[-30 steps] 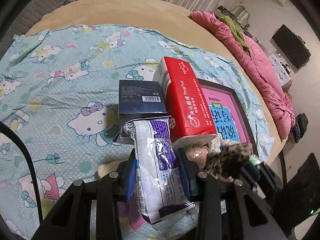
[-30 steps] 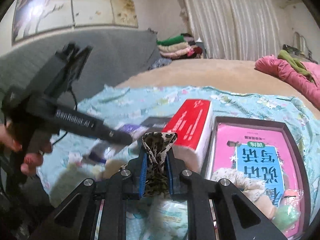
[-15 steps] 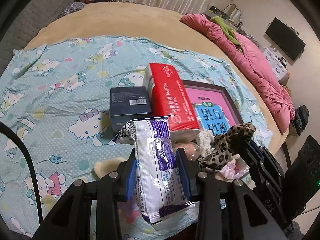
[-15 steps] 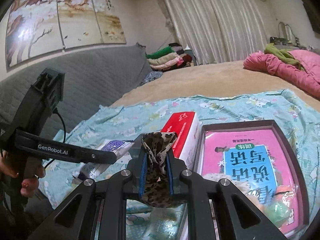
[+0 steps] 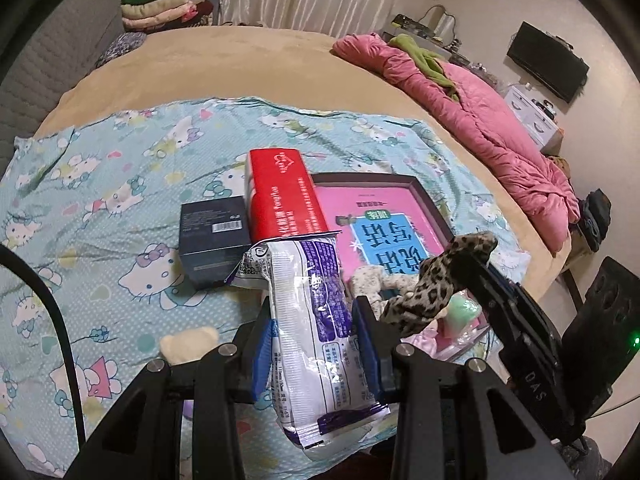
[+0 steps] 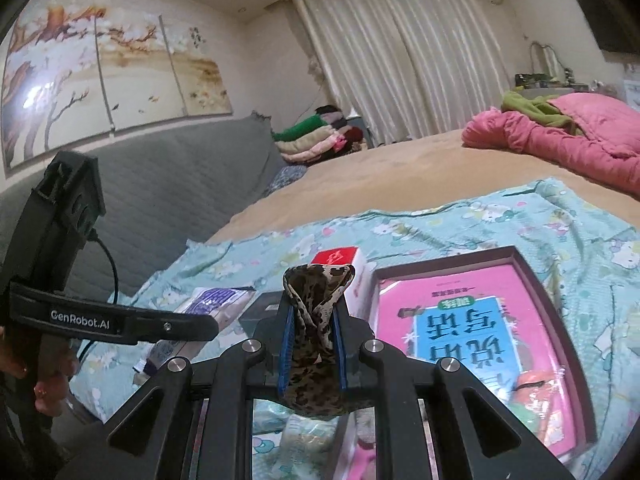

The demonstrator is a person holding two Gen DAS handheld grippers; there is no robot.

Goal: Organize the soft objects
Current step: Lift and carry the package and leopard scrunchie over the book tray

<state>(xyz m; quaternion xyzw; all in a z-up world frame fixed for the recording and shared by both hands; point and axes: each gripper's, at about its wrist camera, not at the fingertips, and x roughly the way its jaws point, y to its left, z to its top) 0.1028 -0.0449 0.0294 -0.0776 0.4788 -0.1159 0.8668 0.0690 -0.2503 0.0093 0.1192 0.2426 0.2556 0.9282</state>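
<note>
- The left tongs (image 5: 314,340) stood part open, their blue pads pressed against both sides of a white and purple plastic packet (image 5: 312,320), which was held above the bed.
- The right tongs (image 6: 312,340) were squeezed almost fully together on a leopard-print cloth (image 6: 316,320); the cloth bunched up past the tips and sagged below the pads.
- In the left view the same leopard-print cloth hung just to the right of the packet, over the near end of a dark tray (image 5: 424,196).
- The tray lay on a blue cartoon-print sheet (image 5: 100,200) and held a pink book (image 5: 384,220) with small soft things heaped at its near end.
- A red tissue pack (image 5: 280,196) lay just left of the tray, a dark box (image 5: 212,236) beside that, and a small cream plush toy (image 5: 188,346) near the left tongs.
- The packet hid whatever lay straight beneath it, and the small things in the tray were too jumbled to name.
- A hand (image 6: 40,384) gripped the left tool's handle at the picture's edge, mostly cut off.
</note>
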